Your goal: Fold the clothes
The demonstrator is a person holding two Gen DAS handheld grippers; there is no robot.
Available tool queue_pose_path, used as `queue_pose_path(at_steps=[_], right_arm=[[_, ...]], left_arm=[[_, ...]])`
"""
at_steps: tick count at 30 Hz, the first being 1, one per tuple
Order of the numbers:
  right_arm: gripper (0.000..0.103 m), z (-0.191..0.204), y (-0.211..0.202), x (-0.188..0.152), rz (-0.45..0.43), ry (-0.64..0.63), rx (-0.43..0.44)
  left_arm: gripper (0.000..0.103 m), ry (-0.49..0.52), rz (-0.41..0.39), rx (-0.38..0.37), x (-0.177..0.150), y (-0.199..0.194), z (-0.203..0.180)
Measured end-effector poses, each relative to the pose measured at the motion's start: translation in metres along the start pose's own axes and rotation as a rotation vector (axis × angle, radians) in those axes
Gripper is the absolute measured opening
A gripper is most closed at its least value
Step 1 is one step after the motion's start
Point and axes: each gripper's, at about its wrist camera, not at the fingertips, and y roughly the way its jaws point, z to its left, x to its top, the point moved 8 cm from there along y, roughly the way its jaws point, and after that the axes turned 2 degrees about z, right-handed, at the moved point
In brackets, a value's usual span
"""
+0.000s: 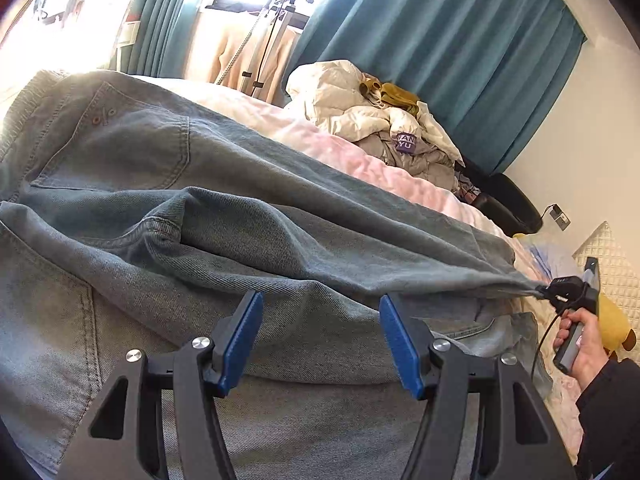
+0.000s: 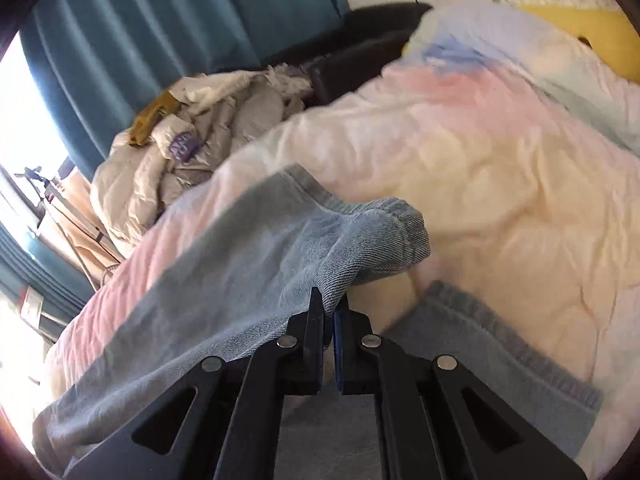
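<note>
Light blue jeans (image 1: 200, 200) lie spread over the bed, back pocket up, seen in the left wrist view. My left gripper (image 1: 320, 320) is open with blue pads, just above the jeans' seat, holding nothing. My right gripper (image 1: 560, 290) shows at the far right, shut on the hem of one leg and pulling it taut. In the right wrist view my right gripper (image 2: 330, 308) is shut on the jeans' leg hem (image 2: 360, 240), lifted off the bed; the other leg (image 2: 500, 352) lies flat below.
A pastel pink and cream duvet (image 2: 460, 140) covers the bed. A heap of beige and grey clothes (image 1: 380, 120) lies at the far side. Teal curtains (image 1: 460, 40), a black chair (image 1: 508, 204) and a yellow plush toy (image 1: 612, 324) are around the bed.
</note>
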Motion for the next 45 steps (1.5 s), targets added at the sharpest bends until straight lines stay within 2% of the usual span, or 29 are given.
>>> queue_pose_path(at_steps=[2,8,10,15,18,20,23,28,33,36,39,45], right_arm=[[0.002,0.004,-0.008,0.003,-0.015,-0.02,0.007],[0.002,-0.039,0.04,-0.046,0.104,0.031,-0.026],[0.003,-0.047,0.053,-0.057,0.102,0.057,-0.004],[0.005,-0.045,0.052,-0.058,0.075,0.024,0.028],[0.013,-0.045,0.038,-0.062,0.076,-0.006,0.009],[0.013,-0.044,0.028,-0.065,0.077,-0.037,-0.01],[0.013,-0.043,0.003,-0.073,0.073,-0.094,-0.03],[0.013,-0.027,-0.048,-0.091,0.03,-0.18,-0.006],[0.013,-0.011,-0.083,-0.11,0.044,-0.216,0.041],[0.013,-0.004,-0.104,-0.121,0.046,-0.214,0.077],[0.013,-0.003,-0.116,-0.132,0.06,-0.202,0.1],[0.013,-0.006,-0.129,-0.143,0.074,-0.214,0.108]], left_arm=[[0.063,0.006,0.005,0.007,-0.002,0.001,-0.001],[0.063,0.055,0.027,0.03,-0.009,0.001,-0.005],[0.063,0.068,0.03,0.042,-0.01,0.001,-0.006],[0.063,0.073,0.027,0.073,-0.009,0.001,-0.004],[0.063,0.056,0.027,0.068,-0.008,0.0,-0.003],[0.063,0.05,0.019,0.067,-0.007,-0.004,-0.003],[0.063,0.064,-0.006,0.112,-0.008,-0.012,-0.001],[0.063,0.08,-0.028,0.131,-0.013,-0.027,-0.003],[0.063,0.146,-0.052,0.151,-0.02,-0.044,-0.015],[0.063,0.184,-0.037,0.175,-0.031,-0.05,-0.019],[0.063,0.212,-0.011,0.186,-0.043,-0.05,-0.023],[0.063,0.265,-0.016,0.217,-0.053,-0.06,-0.028]])
